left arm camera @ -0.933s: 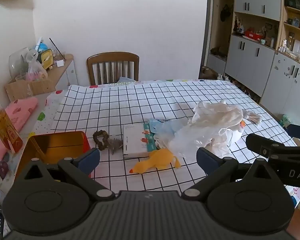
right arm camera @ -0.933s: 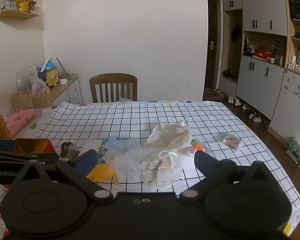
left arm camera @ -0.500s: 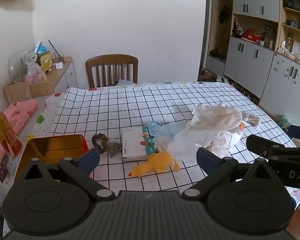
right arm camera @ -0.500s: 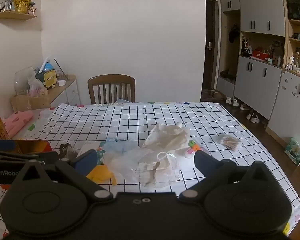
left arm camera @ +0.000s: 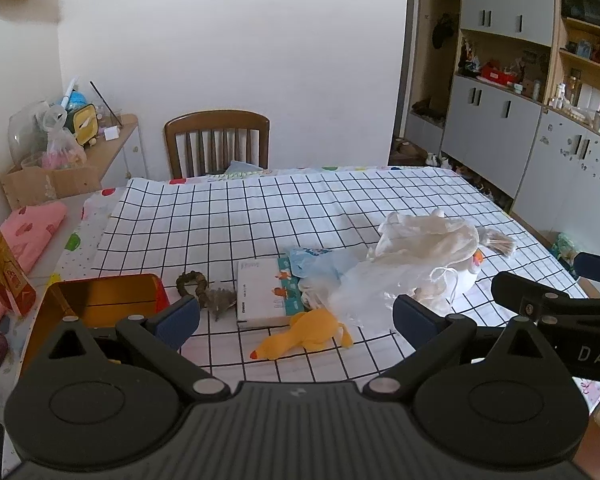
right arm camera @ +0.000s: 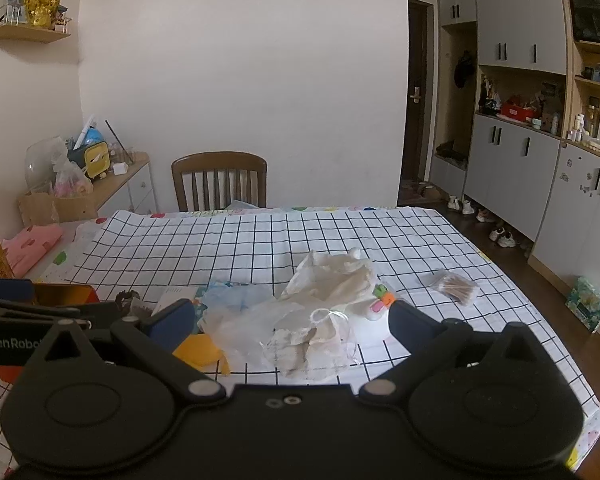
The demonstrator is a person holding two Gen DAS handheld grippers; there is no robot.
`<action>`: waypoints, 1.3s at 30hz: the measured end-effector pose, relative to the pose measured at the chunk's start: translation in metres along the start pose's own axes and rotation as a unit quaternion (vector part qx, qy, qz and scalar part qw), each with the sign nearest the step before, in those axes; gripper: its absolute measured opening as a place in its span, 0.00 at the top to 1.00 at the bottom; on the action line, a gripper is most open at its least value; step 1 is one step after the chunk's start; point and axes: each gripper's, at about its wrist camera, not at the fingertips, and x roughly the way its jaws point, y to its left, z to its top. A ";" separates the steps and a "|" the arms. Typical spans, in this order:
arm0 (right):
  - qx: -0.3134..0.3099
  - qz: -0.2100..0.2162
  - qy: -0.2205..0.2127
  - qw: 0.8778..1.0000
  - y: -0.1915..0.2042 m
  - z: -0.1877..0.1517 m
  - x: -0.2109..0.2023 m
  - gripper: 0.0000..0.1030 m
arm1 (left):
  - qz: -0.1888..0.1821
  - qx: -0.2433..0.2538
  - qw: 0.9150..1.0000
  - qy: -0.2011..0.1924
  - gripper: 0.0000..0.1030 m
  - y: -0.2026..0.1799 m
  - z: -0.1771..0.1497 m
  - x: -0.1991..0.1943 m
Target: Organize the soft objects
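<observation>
A heap of soft things lies mid-table on the checked cloth: a cream cloth bundle (left arm camera: pixel 428 236) (right arm camera: pixel 332 276), clear plastic bags (left arm camera: pixel 364 292) (right arm camera: pixel 256 324), a pale blue pouch (left arm camera: pixel 320 260), a white tissue pack (left arm camera: pixel 264 292) and a yellow rubber chicken (left arm camera: pixel 300 336) (right arm camera: pixel 200 350). A small drawstring mesh bag (right arm camera: pixel 312 344) lies nearest the right gripper. My left gripper (left arm camera: pixel 296 316) hangs open above the table's near edge, short of the chicken. My right gripper (right arm camera: pixel 288 320) is open too, over the plastic and mesh bag, holding nothing.
A gold and red tin box (left arm camera: pixel 100 300) sits at the near left beside a brown bead bracelet (left arm camera: pixel 192 282). A small packet of brown sticks (right arm camera: pixel 454 284) lies to the right. A wooden chair (left arm camera: pixel 218 140) stands at the far side; cabinets (right arm camera: pixel 512 168) line the right wall.
Both grippers have drawn back and risen slightly, so the table and heap sit a little lower and farther in view. Nothing on the table has moved.
</observation>
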 end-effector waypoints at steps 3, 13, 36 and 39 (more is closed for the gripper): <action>0.001 -0.002 -0.001 1.000 0.000 0.000 0.000 0.00 | -0.003 0.000 1.000 0.000 0.00 0.001 0.001 0.000; 0.000 -0.003 0.000 1.000 0.000 0.000 -0.002 0.00 | -0.002 0.003 1.000 -0.002 0.00 0.000 0.001 -0.002; 0.006 -0.010 0.002 1.000 0.004 0.001 -0.011 0.00 | -0.026 -0.006 1.000 -0.001 0.00 0.006 0.002 -0.004; 0.008 -0.010 0.004 1.000 0.002 0.000 -0.009 0.00 | -0.030 -0.010 0.999 0.003 0.00 0.006 0.002 -0.001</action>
